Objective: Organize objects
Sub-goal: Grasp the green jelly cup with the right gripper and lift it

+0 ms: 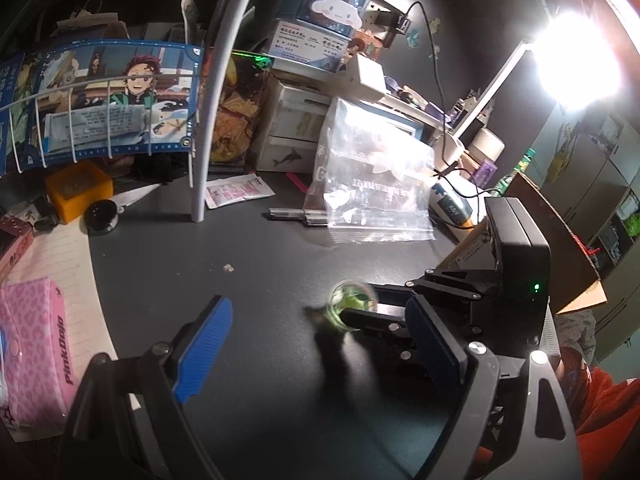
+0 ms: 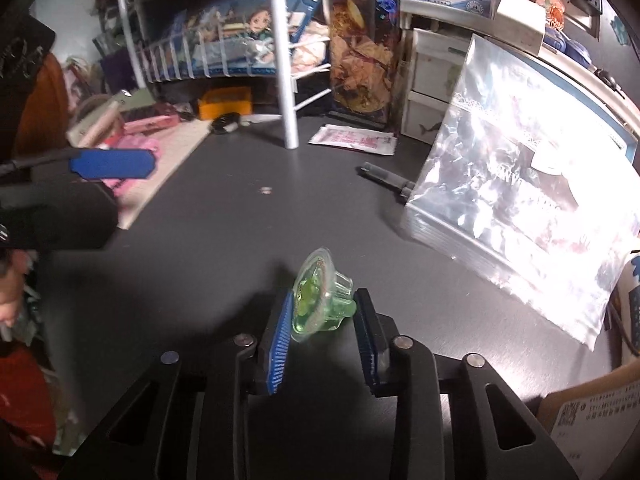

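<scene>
Left wrist view: the left claw stands with its blue-padded jaws wide apart and nothing between them, above the dark surface. Just ahead of its right jaw, the right claw reaches in from the right side, its tips meeting a small green jelly cup, which appears blurred. Farther ahead of the left claw lies a clear plastic bag, with a dark marker pen at the bag's left edge; to the left of these a white post rises from the surface, and a pink pouch lies beside the left jaw. Right wrist view: the right claw is clamped on the green jelly cup, which sits tilted on its side between the two blue pads, the sealed lid against the left pad and the cup's narrow end against the right pad. Whether the cup touches the surface below cannot be told. One blue pad of the left claw shows well to the left of the right claw. Ahead and to the right leans the clear plastic bag, the marker pen at its left corner; a white sachet lies farther ahead beside the white post.
</scene>
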Motion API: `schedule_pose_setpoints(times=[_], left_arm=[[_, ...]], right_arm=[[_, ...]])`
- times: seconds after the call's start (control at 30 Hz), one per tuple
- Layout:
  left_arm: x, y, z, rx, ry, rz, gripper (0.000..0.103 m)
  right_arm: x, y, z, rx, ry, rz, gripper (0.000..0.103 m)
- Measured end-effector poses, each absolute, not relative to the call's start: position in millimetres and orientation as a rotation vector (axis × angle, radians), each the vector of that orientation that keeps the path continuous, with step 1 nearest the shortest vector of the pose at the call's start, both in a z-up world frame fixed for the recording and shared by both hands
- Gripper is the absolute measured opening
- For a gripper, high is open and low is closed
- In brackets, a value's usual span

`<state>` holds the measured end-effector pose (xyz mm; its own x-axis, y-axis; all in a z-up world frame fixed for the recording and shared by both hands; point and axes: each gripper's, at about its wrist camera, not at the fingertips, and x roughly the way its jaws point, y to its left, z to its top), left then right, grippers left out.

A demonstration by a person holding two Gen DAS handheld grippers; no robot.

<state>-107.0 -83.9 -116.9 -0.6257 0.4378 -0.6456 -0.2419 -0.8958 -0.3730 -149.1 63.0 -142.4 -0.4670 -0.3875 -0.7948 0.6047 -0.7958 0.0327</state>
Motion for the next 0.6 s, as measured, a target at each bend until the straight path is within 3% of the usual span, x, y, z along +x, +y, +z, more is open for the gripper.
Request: schedule_pose_setpoints(times=[0.27,0.33,0.6], left_arm=[[-87.1,-77.6,-113.2,-1.086,-0.355,2.512,0.086],[-86.0,-78.2,-114.3,-1.094,-0.363,2.513,0.086],[-88.8,-79.0,-112.5,-1.089,-0.364,2.511,0.086]], right_arm=[[-129.4,64.6,-146.0,1.144,0.32,-2.224,0.024],[-127.8,65.8,-146.4,1.147,0.321,-2.219,0.029],[-121.1,59.4,-151.5,1.126,0.417,-2.214,0.031]])
